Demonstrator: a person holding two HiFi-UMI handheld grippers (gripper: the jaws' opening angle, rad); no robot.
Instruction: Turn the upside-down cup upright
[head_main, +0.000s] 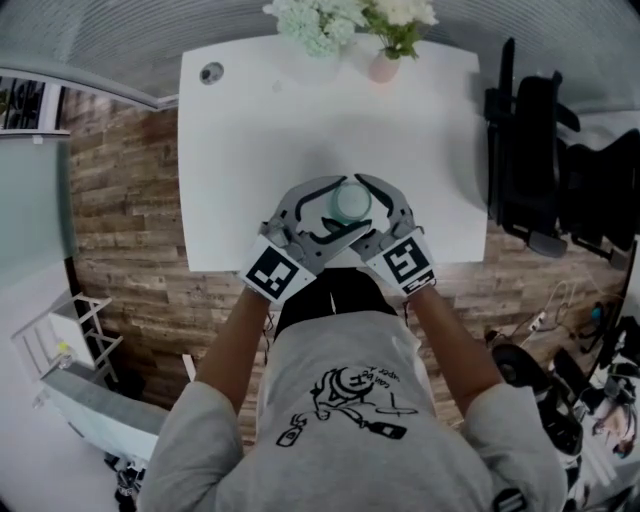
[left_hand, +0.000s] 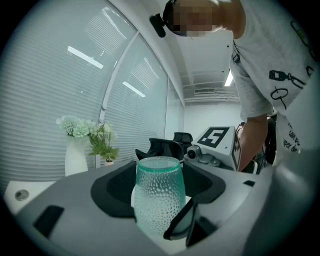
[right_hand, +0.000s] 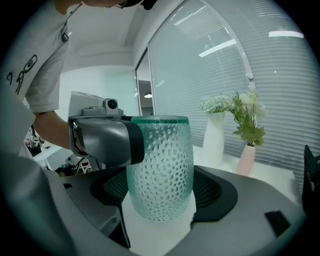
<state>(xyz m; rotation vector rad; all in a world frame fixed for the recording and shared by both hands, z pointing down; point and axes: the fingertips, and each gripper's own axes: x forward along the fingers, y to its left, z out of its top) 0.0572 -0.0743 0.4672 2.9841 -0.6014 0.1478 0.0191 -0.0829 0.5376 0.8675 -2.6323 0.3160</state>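
Note:
A green dimpled glass cup stands on the white table near its front edge. From above, its top is a pale round face ringed in teal. I cannot tell which end is up. My left gripper comes at it from the left and my right gripper from the right, so their jaws ring it. In the left gripper view the cup stands in the hollow between wide jaws. The right gripper view shows the cup the same way, with a left gripper finger beside its upper part. Neither pair visibly presses it.
A white vase of pale flowers and a small pink vase stand at the table's far edge. A cable hole is at the far left corner. Black chairs stand to the right. The table's front edge runs just under the grippers.

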